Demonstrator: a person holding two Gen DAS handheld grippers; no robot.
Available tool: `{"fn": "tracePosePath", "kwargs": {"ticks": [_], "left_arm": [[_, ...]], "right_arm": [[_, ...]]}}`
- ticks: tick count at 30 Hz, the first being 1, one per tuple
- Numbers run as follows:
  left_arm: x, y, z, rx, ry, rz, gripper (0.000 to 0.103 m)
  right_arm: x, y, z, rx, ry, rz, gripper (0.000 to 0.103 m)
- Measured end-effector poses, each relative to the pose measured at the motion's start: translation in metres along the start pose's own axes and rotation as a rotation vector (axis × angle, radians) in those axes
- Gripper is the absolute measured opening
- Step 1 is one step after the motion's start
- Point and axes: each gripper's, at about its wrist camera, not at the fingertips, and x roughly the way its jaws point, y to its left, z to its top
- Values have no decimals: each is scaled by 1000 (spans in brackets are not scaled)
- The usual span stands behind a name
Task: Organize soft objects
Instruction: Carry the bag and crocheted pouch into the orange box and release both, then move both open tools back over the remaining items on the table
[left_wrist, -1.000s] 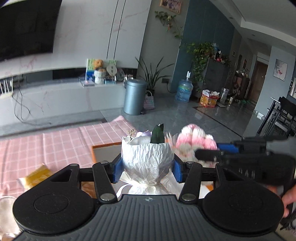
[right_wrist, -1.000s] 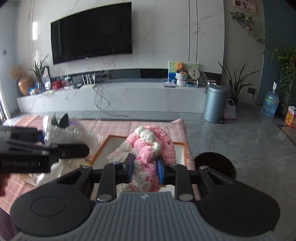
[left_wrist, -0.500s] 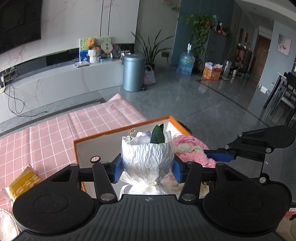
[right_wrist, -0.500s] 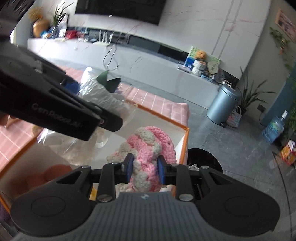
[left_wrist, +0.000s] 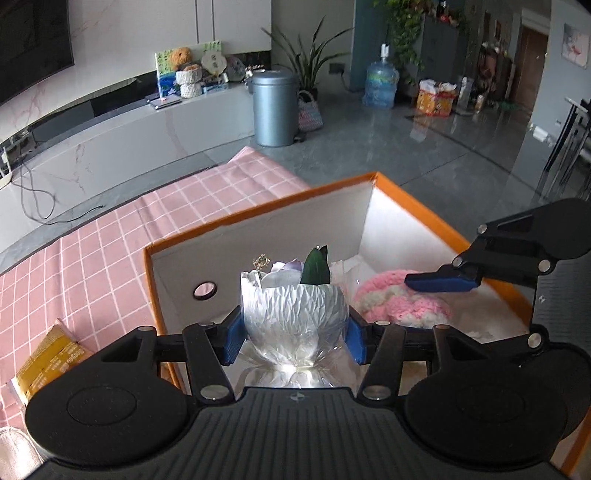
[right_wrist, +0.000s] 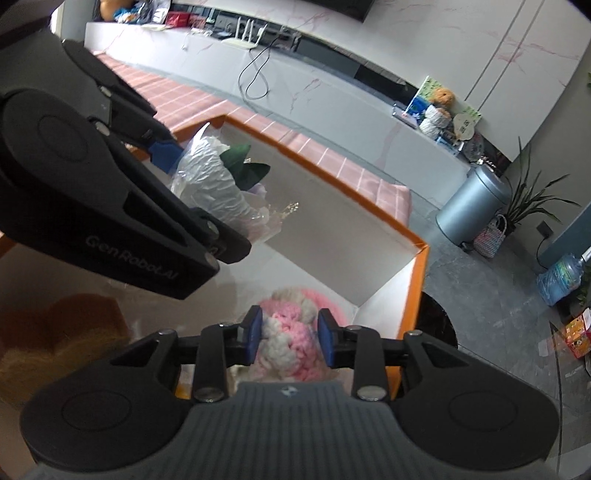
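Note:
A silver-wrapped flower bouquet (left_wrist: 295, 317) sits between the pads of my left gripper (left_wrist: 295, 332), low inside the white box with an orange rim (left_wrist: 258, 218). The jaws are opening a little, but the pads still press on the wrap. From the right wrist the bouquet (right_wrist: 210, 173) and the left gripper (right_wrist: 199, 203) show at the upper left. A pink and white knit piece (right_wrist: 291, 332) lies on the box floor between the pads of my right gripper (right_wrist: 290, 339). Its jaws are opening, and both pads still touch the yarn. One right finger (left_wrist: 439, 281) rests over the knit piece (left_wrist: 402, 306).
An orange fluffy thing (right_wrist: 62, 332) lies in the box at the near left. The box stands on a pink checked cloth (left_wrist: 110, 240) with a yellow packet (left_wrist: 48, 358) at its left. The box rim (right_wrist: 332, 184) walls in both grippers. A grey bin (left_wrist: 275, 107) stands on the floor beyond.
Both grippers have come down into the box, tilting downward, with the bouquet and the knit piece. The right jaws have widened around the knit piece, which now lies on the box floor.

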Motion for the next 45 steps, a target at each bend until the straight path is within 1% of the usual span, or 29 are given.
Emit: {"fn": "tracePosePath", "kwargs": {"ticks": [2,4,5,6,8,9,11,12,16,18,22,25,27,28,30,35,38,40,43,45], "left_arm": [[1,0,-2,-1,4,6,65],[1,2,-5,-10,4,10,70],[1,2,-5,-15,5,10,71],[1,3,-6,-18,5,14,75],[-1,5,-7,-17,-5,9,78],[-2,5,-7,-12,-7,8,81],[-4,4,-7,1,-13,12,87],[-6,4,-7,1,-18,14,89],[-13,9,-3,-46,-42,-1,89],[-19,12,0,-70,-55,-16,89],[-34,14,3,-79,-91,-31,89],[-47,11,4,-74,-118,-42,89],[-56,10,3,-68,-140,-44,89],[-59,9,2,-63,-146,-49,89],[-68,7,0,-45,-163,-50,89],[-88,3,-12,-8,-228,-23,89],[-101,8,-21,-34,-276,-22,89],[-108,13,-26,-63,-302,-16,90],[-121,21,-35,-108,-350,9,90],[-130,27,-42,-135,-384,35,90]], "right_arm": [[5,2,1,-15,13,0,32],[8,3,3,-20,21,2,32],[9,4,3,-22,23,1,33],[10,4,3,-21,22,1,33],[10,5,3,-20,27,0,38],[10,5,3,-21,27,-1,41],[10,6,3,-26,26,-2,50],[9,6,3,-28,25,-2,51],[5,10,4,-43,24,-11,54],[2,10,5,-48,17,-18,57],[-10,10,6,-49,-3,-38,70],[-21,12,6,-55,-19,-62,71],[-29,14,6,-59,-27,-74,76],[-32,15,5,-62,-30,-82,81],[-41,17,5,-62,-45,-102,82],[-63,19,3,-24,-75,-135,82],[-75,21,1,24,-109,-146,82],[-82,24,0,61,-130,-139,82],[-93,31,-2,106,-160,-126,86],[-99,40,-5,129,-175,-112,86]]}}
